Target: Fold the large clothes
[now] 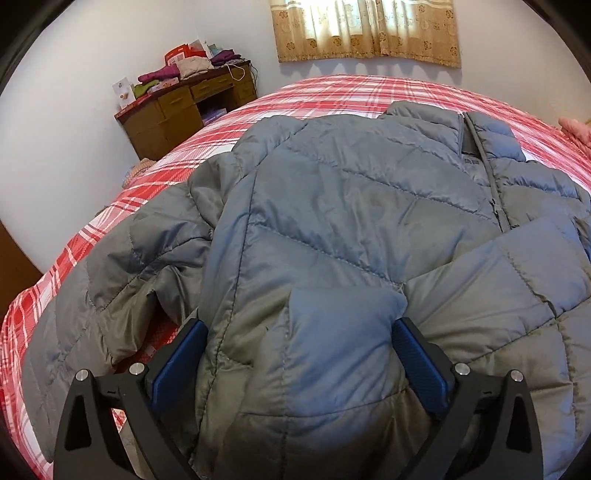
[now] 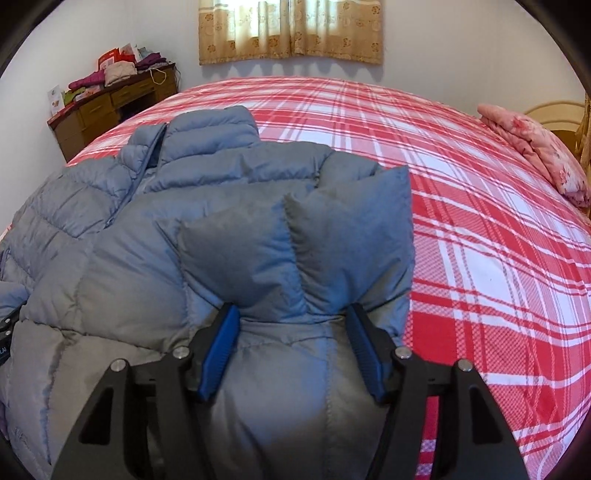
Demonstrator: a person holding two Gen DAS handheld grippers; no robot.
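Observation:
A grey-blue quilted puffer jacket (image 1: 351, 206) lies front up on the red plaid bed (image 1: 332, 92), collar toward the far side, zipper running down its middle. My left gripper (image 1: 301, 325) has its blue pads either side of a bunched puffy fold of the jacket's near left part and is shut on it. The jacket also shows in the right wrist view (image 2: 184, 206). My right gripper (image 2: 293, 310) is shut on a bunched fold of the jacket's near right part, with the fabric bulging up between the pads. A loose sleeve (image 1: 122, 258) lies at the left.
A brown desk (image 1: 177, 107) piled with folded clothes and boxes stands by the far left wall. A curtain (image 1: 365, 29) hangs on the far wall. A pink folded blanket (image 2: 535, 147) lies at the bed's right edge. Bare plaid sheet (image 2: 480, 221) spreads right of the jacket.

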